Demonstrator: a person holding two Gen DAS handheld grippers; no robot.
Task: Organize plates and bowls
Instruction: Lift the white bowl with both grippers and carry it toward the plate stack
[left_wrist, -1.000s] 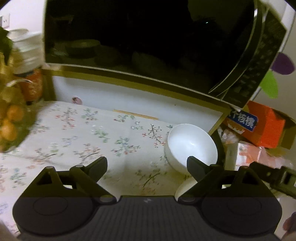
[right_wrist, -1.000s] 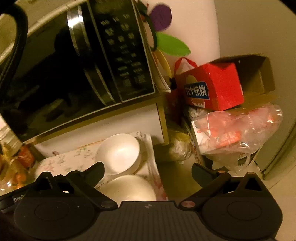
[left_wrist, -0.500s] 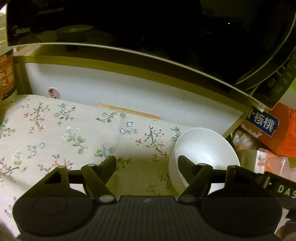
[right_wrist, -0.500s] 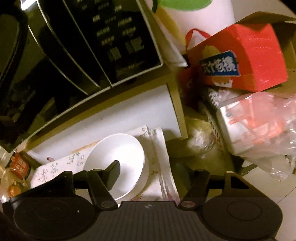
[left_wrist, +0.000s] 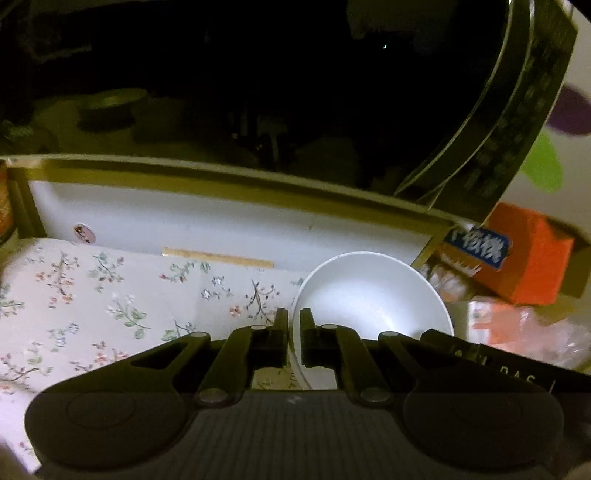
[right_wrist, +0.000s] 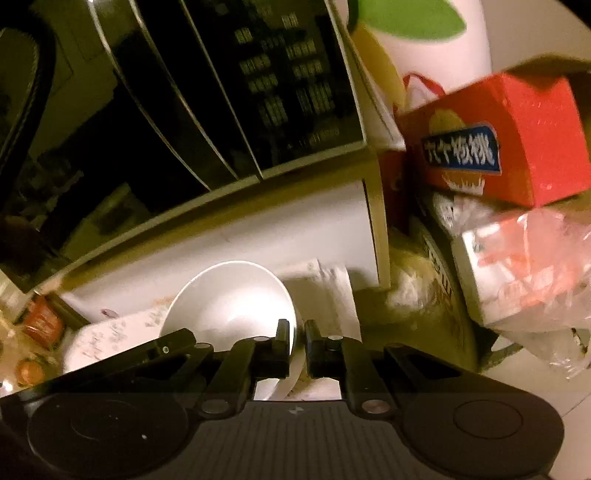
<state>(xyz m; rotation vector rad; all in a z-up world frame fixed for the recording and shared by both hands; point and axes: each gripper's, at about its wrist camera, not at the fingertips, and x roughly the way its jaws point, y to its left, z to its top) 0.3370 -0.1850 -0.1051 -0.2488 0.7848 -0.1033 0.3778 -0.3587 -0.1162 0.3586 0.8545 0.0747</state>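
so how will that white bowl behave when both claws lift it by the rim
The white bowl looks glazed and rigid, so probably slippery and breakable. The left claw and right claw pinch opposite rim edges, which should limit tipping.

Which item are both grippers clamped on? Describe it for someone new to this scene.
Below the black microwave, on the floral cloth, near its right end, sits a white bowl. Both the left gripper and right gripper pinch its rim; unlike the red box beside it, it is plain white.

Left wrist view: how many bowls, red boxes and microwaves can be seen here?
White ceramic bowl: 1
Red cardboard box with blue label: 1
Black glass-fronted microwave oven: 1
Total: 3
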